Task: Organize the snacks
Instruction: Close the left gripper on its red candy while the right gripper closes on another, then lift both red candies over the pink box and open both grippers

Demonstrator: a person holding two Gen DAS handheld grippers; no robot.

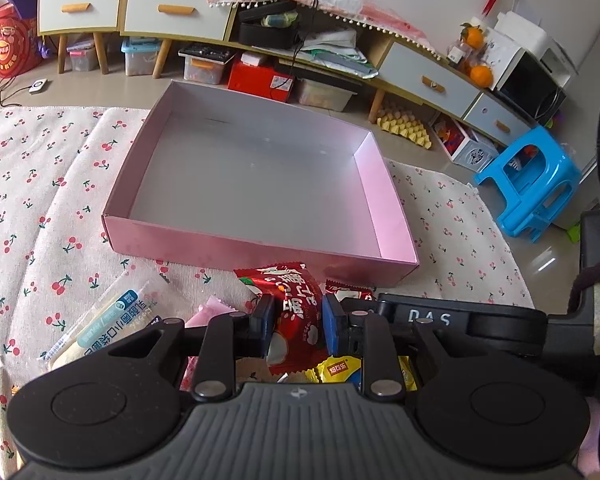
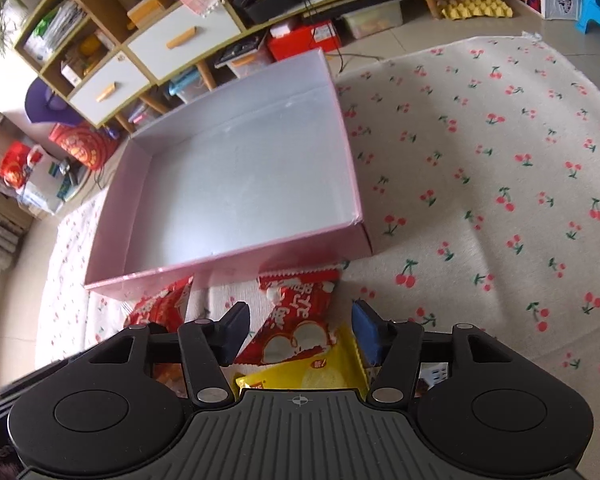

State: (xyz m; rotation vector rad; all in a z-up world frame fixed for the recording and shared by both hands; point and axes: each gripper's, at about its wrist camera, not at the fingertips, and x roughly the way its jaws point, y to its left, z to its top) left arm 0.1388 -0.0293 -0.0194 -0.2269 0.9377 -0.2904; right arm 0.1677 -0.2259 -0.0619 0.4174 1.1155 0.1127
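Left wrist: tongs (image 1: 296, 326) angled down, clamping red snack packet (image 1: 290, 312).

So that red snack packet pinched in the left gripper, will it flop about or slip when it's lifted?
The red snack packet is probably light and a bit floppy: it looks like thin crinkly foil, puffed with air. Its glossy wrapper may be slippery, though the left gripper pinches it across the middle, which should help. The contents may crush if squeezed hard.

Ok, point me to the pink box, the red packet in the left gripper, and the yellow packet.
pink box (image 1: 256, 246), left wrist view, near outer wall
red packet (image 1: 296, 316), left wrist view, middle of wrapper between the pads
yellow packet (image 2: 300, 372), right wrist view, wrapper's front
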